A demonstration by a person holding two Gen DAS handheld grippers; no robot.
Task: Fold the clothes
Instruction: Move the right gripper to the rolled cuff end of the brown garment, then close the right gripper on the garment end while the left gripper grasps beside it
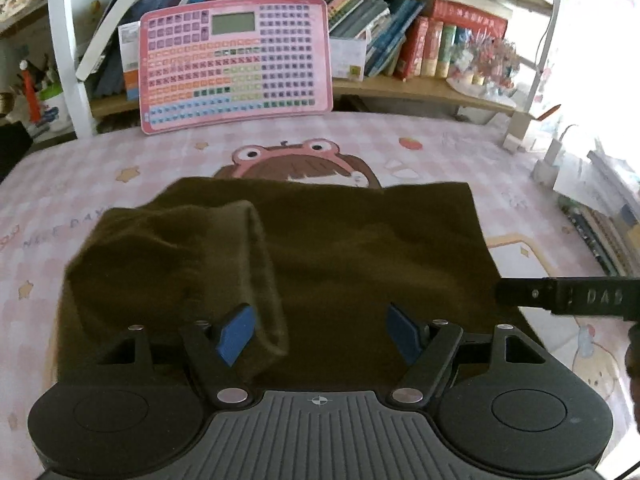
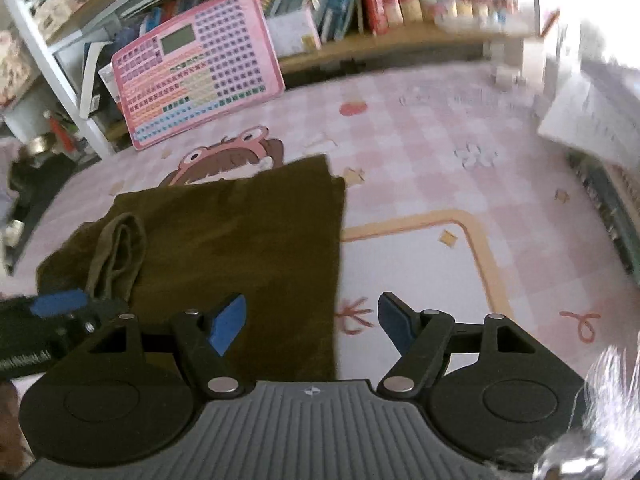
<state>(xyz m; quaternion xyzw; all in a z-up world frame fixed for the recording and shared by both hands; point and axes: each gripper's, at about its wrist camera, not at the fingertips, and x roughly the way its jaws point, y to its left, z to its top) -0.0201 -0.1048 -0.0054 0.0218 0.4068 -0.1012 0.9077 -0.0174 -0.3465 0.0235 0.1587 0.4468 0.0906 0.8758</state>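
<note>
A dark olive garment [image 1: 340, 248] lies flat on the pink checked mat [image 1: 100, 184], with a sleeve [image 1: 224, 248] folded over its left part. My left gripper [image 1: 320, 334] hovers over the garment's near half, jaws open, nothing between the blue pads. In the right wrist view the same garment [image 2: 240, 240] shows its straight right edge, and the sleeve [image 2: 120, 252] lies at its left. My right gripper [image 2: 312, 326] stands open over that right edge, its left pad [image 2: 228, 324] above cloth and its right pad above bare mat. The other gripper's tip [image 2: 60, 304] pokes in from the left.
A pink keyboard toy [image 1: 236, 64] leans against a bookshelf [image 1: 400, 40] at the mat's far edge. Papers and books [image 2: 592, 120] are piled at the right. The right gripper's finger [image 1: 568, 296] reaches in at the left view's right side.
</note>
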